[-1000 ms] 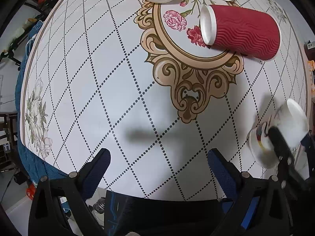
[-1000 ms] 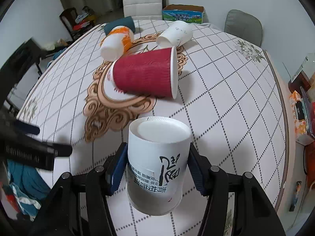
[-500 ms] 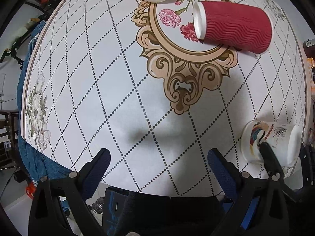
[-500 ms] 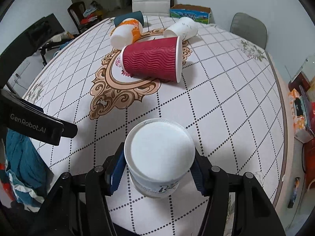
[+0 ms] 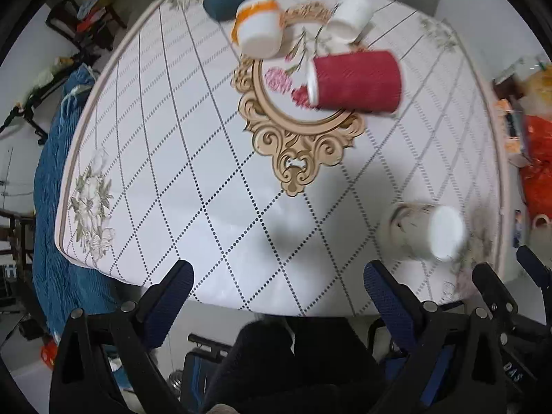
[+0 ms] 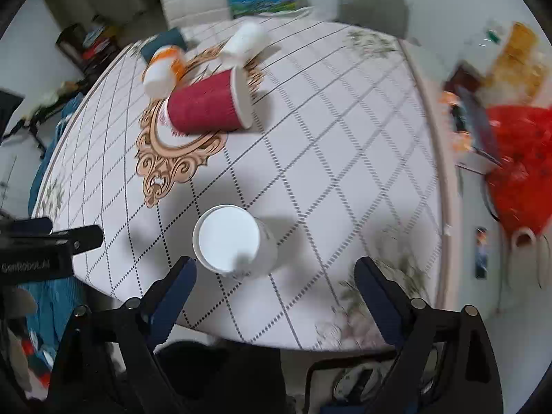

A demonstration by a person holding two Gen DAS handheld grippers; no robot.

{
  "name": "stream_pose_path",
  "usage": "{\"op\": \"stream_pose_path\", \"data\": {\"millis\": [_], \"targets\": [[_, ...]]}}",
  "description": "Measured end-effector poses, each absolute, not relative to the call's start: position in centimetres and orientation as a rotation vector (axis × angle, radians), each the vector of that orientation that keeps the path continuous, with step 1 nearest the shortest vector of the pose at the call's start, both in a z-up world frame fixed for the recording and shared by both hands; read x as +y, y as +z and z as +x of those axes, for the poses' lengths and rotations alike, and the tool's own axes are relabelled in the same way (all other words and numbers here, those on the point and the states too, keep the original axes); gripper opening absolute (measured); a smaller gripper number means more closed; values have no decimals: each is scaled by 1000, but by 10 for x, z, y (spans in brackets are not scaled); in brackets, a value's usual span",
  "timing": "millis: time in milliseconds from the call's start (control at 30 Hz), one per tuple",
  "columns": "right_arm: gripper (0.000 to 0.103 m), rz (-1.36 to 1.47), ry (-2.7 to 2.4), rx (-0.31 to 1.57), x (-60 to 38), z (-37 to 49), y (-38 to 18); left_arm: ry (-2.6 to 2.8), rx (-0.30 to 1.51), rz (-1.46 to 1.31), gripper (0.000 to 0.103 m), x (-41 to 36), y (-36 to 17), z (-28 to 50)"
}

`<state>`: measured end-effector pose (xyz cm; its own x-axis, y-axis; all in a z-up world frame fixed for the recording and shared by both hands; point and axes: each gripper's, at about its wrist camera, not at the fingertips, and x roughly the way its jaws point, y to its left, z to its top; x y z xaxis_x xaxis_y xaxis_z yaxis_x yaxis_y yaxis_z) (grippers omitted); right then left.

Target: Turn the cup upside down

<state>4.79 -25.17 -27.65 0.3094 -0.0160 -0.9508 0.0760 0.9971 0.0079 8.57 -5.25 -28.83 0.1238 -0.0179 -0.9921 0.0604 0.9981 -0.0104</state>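
My right gripper [image 6: 274,276] fingers spread wide, empty; white cup [image 6: 231,243] stands inverted on table [image 6: 345,158], just beyond the left finger. Left gripper [image 5: 277,284] likewise wide.

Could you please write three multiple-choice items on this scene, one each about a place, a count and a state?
1. Where does the white cup stand?
A. on the gold ornament
B. near the table edge, just ahead of the right gripper
C. on a chair

2. How many cups are on the table?
A. two
B. four
C. six

3. How does the red cup lie?
A. upright
B. upside down
C. on its side

Answers:
1 B, it sits on the checked cloth between the open jaws' tips and the ornament.
2 B, the white cup, the red cup, an orange-and-white cup and another white cup.
3 C, its rim faces sideways.
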Motion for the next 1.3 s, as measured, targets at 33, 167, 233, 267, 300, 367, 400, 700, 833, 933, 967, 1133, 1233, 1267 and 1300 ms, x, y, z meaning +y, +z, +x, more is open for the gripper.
{"op": "stream_pose_path", "data": {"millis": [33,167,233,267,300,367,400,700,833,933,967,1133,1233,1267,1300], "targets": [[97,67,-76,1251,-253,43,-270,-64,1433,35,101,-50,-283,84],[97,70,-123,1209,-248,19,-240,-110,1358,40,101,-44,-251,65],[97,64,-136,1178,-244,6,-225,-130,1324,49,101,-43,-237,56],[97,64,-138,1163,-241,-1,-217,-137,1310,52,101,-42,-231,52],[97,69,-142,1150,-238,-8,-209,-144,1297,53,101,-41,-225,47],[97,83,-150,1124,-234,-23,-191,-156,1266,55,101,-37,-210,35],[97,85,-156,1109,-232,-31,-182,-163,1250,58,101,-35,-202,29],[97,94,-178,970,-210,-109,-90,-201,1110,70,101,-19,-120,-35],[100,79,-174,922,-205,-135,-57,-195,1059,62,101,-12,-92,-54],[100,70,-166,891,-204,-151,-36,-176,1027,63,101,-10,-74,-69],[100,68,-161,885,-204,-155,-30,-176,1024,59,101,-10,-70,-72],[100,66,-134,860,-205,-172,-3,-171,996,53,101,-11,-50,-90],[100,52,-130,840,-205,-180,10,-168,981,53,101,-12,-41,-99],[100,52,-127,838,-205,-181,13,-164,977,48,101,-13,-38,-102],[100,55,-124,835,-206,-182,17,-162,973,43,101,-12,-35,-104]]}}
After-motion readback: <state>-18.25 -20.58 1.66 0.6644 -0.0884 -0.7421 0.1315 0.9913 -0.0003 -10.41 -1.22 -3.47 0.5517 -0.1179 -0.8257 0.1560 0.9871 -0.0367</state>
